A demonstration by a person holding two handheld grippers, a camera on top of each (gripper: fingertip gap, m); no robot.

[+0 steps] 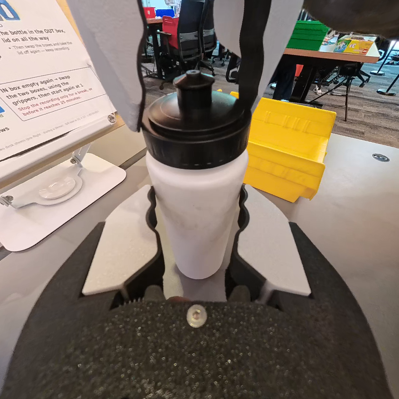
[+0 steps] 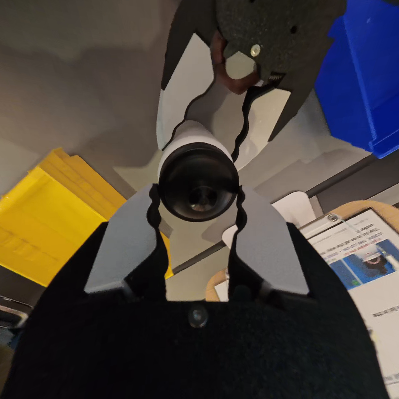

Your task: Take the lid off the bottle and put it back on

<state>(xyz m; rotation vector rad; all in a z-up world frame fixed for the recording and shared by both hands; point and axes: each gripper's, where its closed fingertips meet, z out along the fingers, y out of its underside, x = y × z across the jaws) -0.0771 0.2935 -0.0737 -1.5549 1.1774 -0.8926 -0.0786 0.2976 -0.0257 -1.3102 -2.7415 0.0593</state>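
Observation:
A white bottle (image 1: 196, 216) with a black spouted lid (image 1: 194, 133) stands upright on the grey table (image 1: 349, 226). My left gripper (image 1: 196, 194) is shut on the bottle's body, one finger on each side. My right gripper (image 1: 192, 118) comes down from above, and its fingertips press on both sides of the lid's rim. In the right wrist view I look straight down on the lid (image 2: 198, 190), with my right gripper (image 2: 197, 192) shut on it. The left gripper (image 2: 198, 142) holds the white bottle (image 2: 194, 133) below. The lid sits on the bottle's neck.
A yellow bin (image 1: 287, 155) lies just behind the bottle on the right and also shows in the right wrist view (image 2: 54, 205). A blue bin (image 2: 362, 75) stands on the other side. An instruction sheet on a white stand (image 1: 43, 75) is on the left.

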